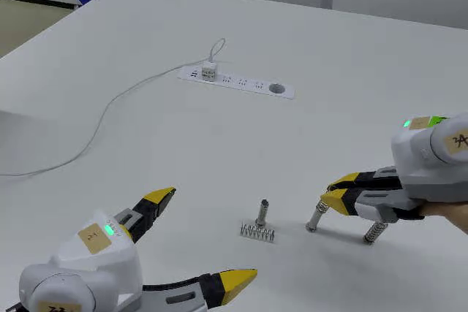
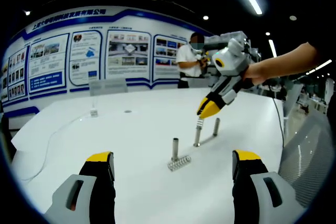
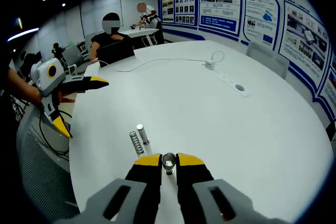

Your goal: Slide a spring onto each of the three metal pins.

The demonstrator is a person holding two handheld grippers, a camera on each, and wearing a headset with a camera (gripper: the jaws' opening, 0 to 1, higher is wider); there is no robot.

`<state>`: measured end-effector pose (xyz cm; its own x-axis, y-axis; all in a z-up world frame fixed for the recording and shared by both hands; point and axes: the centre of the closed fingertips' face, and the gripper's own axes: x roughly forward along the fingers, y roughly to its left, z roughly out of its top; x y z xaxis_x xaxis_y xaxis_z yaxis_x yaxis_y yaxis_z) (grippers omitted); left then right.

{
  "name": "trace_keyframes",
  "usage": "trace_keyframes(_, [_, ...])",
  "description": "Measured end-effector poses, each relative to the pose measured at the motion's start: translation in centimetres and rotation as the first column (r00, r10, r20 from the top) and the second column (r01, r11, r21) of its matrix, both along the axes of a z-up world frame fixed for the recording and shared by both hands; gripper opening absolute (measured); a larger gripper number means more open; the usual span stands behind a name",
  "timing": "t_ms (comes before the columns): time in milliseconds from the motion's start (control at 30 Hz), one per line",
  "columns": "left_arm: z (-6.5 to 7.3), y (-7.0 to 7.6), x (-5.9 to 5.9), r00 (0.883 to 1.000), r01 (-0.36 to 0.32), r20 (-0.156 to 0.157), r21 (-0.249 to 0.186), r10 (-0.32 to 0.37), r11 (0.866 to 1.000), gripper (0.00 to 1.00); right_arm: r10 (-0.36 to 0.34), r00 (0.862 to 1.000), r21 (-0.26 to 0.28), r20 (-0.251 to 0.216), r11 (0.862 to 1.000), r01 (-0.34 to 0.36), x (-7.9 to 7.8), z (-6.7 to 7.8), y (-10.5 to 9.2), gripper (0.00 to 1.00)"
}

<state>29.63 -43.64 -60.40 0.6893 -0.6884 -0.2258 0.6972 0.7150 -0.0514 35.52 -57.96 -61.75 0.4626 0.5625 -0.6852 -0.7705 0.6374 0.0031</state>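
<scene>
Counting across the lower middle of the head view gives three metal pins on the white table (image 1: 219, 144). A bare pin (image 1: 262, 212) stands at centre, a second pin (image 1: 316, 217) to its right and a third pin (image 1: 374, 231) further right. Both right-hand pins have coils around them. Springs number three too: two sit on those right-hand pins, and a loose spring (image 1: 257, 232) lies flat just beside the bare pin's foot. The right gripper (image 1: 329, 193), at the right edge, has its jaws nearly pressed together, pinching the top of the second pin. Its own view shows the yellow tips hugging that pin's round end. The left gripper (image 1: 208, 235), at lower left, is spread wide and holds nothing.
</scene>
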Motion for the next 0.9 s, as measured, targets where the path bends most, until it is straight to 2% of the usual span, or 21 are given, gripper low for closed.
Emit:
trace_keyframes(233, [0.3,0.1,0.0,1.000,-0.003,0.007,-0.012,0.003,1.000,0.95,0.014,1.000,-0.030,0.000,0.999,-0.014,0.1,-0.8,0.2,0.11])
trace_keyframes(367, [0.2,0.2,0.2,1.000,-0.013,0.014,0.000,0.013,1.000,0.98,0.022,1.000,-0.046,0.001,0.999,-0.022,0.2,-1.4,0.3,0.11])
trace_keyframes(433, [0.2,0.3,0.2,1.000,-0.016,0.007,-0.005,0.016,1.000,0.97,0.040,0.999,-0.048,0.016,0.998,-0.039,0.3,-1.5,0.4,0.11])
trace_keyframes(533, [0.1,0.3,0.2,1.000,-0.014,0.003,-0.005,0.014,1.000,0.97,0.039,0.999,-0.057,0.006,0.998,-0.039,0.2,-2.0,0.2,0.11])
trace_keyframes(900, [0.0,0.1,0.0,1.000,-0.003,-0.002,-0.006,0.003,1.000,0.97,0.029,1.000,-0.051,-0.011,0.998,-0.030,0.4,-2.8,0.3,0.11])
